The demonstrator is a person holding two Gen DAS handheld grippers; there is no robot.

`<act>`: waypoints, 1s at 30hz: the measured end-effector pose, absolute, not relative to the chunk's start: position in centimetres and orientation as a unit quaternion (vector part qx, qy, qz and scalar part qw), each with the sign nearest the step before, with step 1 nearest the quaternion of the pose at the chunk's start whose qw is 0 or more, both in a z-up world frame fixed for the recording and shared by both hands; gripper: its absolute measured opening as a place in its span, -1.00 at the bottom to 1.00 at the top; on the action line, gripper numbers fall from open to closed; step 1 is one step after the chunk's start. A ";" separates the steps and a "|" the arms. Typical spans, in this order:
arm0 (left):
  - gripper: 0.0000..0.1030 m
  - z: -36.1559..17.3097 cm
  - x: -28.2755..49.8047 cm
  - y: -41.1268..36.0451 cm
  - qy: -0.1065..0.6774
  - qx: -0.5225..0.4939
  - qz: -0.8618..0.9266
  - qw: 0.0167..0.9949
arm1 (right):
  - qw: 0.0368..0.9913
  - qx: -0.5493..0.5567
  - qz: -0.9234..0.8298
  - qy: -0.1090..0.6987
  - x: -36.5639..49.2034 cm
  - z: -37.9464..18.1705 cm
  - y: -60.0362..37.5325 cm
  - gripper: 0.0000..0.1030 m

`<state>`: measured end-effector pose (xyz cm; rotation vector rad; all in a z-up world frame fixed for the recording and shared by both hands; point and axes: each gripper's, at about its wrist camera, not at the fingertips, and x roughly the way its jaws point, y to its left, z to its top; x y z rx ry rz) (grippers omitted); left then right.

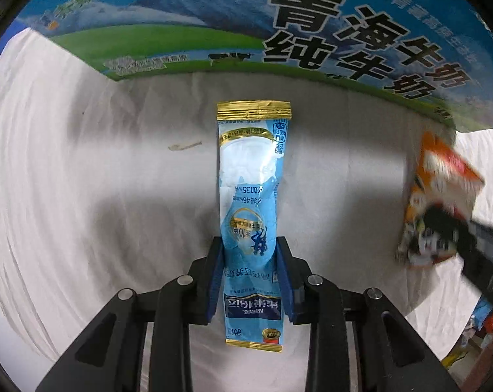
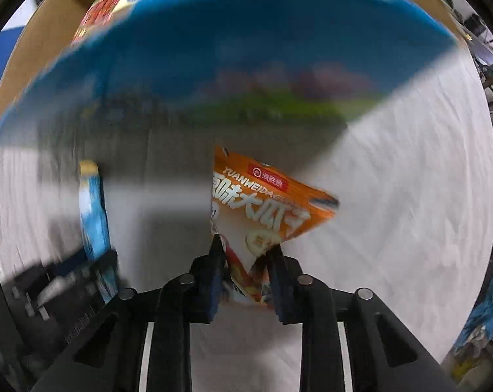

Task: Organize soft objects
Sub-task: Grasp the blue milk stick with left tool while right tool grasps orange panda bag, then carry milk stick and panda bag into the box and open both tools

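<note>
A: Where is the left claw (image 1: pixel 250 261) holding?
B: It's clamping the blue sachet (image 1: pixel 251 202) low, long axis running straight ahead toward the box (image 1: pixel 213 32) over the cloth (image 1: pixel 83 179).
A: And the right claw (image 2: pixel 246 254)?
B: It's pinching the orange packet (image 2: pixel 263 202) by a corner, facing that box too.

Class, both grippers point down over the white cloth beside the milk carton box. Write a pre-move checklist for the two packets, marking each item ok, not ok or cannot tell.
1. Left gripper shut on the long light-blue milk-powder stick sachet: ok.
2. Sachet held near its middle, both ends free: ok.
3. Right gripper shut on the orange sunflower-seed packet: ok, though it grips only a lower corner.
4. Orange packet hanging straight: not ok, it is tilted.
5. Blue printed cardboard box open to take the packets: cannot tell from the blurred view.
6. White cloth bare beneath the left gripper: ok.
</note>
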<state>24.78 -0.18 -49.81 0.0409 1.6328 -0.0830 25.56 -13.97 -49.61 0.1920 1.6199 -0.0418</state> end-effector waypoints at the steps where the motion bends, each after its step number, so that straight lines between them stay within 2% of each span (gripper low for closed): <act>1: -0.48 -49.9 24.5 -0.2 0.730 0.015 -0.039 0.682 | 0.682 0.083 -0.018 0.726 24.9 -49.5 -14.1 -0.57; 8: -0.49 -50.7 20.1 -2.3 0.734 0.023 -0.056 0.677 | 0.663 0.108 -0.021 0.740 21.8 -49.2 -15.3 -0.63; 11: -0.49 -51.7 19.8 -2.8 0.732 0.031 -0.052 0.678 | 0.656 0.118 -0.025 0.745 21.7 -50.1 -16.5 -0.54; 18: -0.50 -50.9 20.8 -4.4 0.729 0.039 -0.050 0.681 | 0.648 0.103 -0.032 0.754 21.1 -50.8 -16.9 -0.53; 23: -0.50 -45.9 21.5 -4.4 0.711 0.035 -0.062 0.700 | 0.658 0.108 -0.020 0.745 22.6 -49.4 -14.7 -0.62; 30: -0.50 -38.7 21.6 -5.2 0.664 0.022 -0.093 0.742 | 0.697 0.117 0.022 0.707 23.4 -42.8 -14.3 -0.66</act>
